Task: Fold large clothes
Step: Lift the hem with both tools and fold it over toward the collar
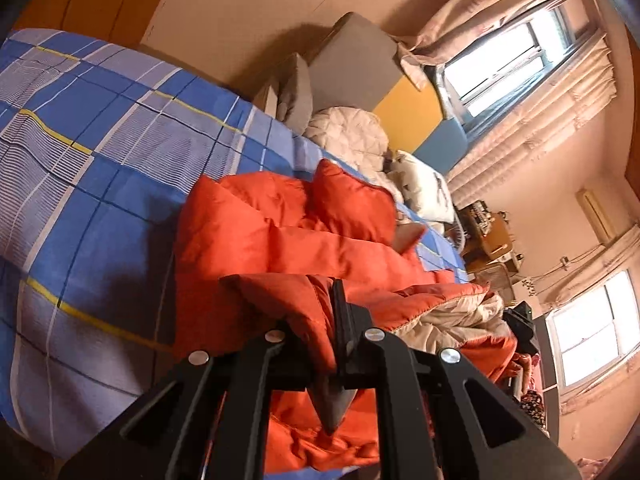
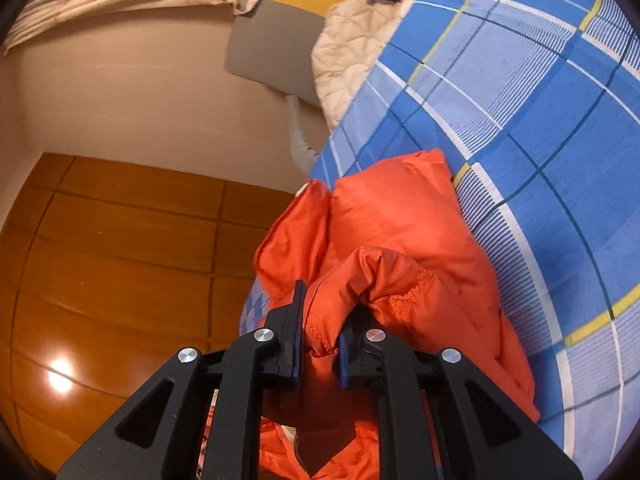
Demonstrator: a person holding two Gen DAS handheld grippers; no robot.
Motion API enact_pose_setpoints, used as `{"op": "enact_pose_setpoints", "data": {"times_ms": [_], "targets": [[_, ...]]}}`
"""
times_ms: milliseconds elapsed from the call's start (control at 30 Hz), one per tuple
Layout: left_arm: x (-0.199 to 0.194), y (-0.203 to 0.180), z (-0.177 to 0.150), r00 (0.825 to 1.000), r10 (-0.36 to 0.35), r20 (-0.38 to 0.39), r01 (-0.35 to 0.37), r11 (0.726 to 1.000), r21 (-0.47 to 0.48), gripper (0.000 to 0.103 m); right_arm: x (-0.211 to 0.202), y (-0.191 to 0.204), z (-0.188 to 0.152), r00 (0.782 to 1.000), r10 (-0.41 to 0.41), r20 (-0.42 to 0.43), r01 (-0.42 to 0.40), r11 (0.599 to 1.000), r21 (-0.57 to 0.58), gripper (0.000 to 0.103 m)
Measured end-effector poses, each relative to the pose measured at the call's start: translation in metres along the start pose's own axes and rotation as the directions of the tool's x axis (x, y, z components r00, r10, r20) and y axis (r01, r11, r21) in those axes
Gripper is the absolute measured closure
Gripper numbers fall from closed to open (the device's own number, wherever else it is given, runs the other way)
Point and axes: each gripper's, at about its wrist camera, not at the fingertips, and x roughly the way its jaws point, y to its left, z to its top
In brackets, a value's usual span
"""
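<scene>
An orange padded jacket (image 1: pixel 280 232) with a cream lining lies rumpled on the blue checked bed sheet (image 1: pixel 100 140). My left gripper (image 1: pixel 320 320) is shut on a fold of the orange jacket, held just above the bed. In the right wrist view the same jacket (image 2: pixel 400 232) lies at the bed's edge. My right gripper (image 2: pixel 320 320) is shut on a stitched hem of the jacket, which bunches between the two black fingers.
A white quilted blanket (image 1: pixel 352 136) and a white pillow (image 1: pixel 424 184) lie at the bed's far end. Grey cushions (image 1: pixel 352 64) lean on the wall. Windows with curtains (image 1: pixel 520 60) are beyond. Wooden floor (image 2: pixel 120 260) lies beside the bed (image 2: pixel 520 120).
</scene>
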Motion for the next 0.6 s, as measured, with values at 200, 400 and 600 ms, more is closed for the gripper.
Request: {"op": "enact_pose_setpoints", "data": {"times_ms": [200,400,600], "targets": [[0.026,0.008,0.006,0.999,0.042,-0.008,-0.042,0.999,-0.015,0.095,0.015,-0.01,0.008,1.0,-0.016,-0.001,0.016,0.999,0.035,0.091],[0.038,0.018,0.006,0.999,0.037,-0.012,-0.038,0.997,-0.063,0.091,0.016,-0.013,0.01,1.0,0.014,0.007,-0.014,0.997,0.077,0.087],[0.03,0.027,0.002,1.0,-0.019,0.014,0.02,0.993,-0.117,0.082,0.006,-0.009,0.011,0.997,0.066,0.05,-0.069,0.996,0.056,0.076]]}}
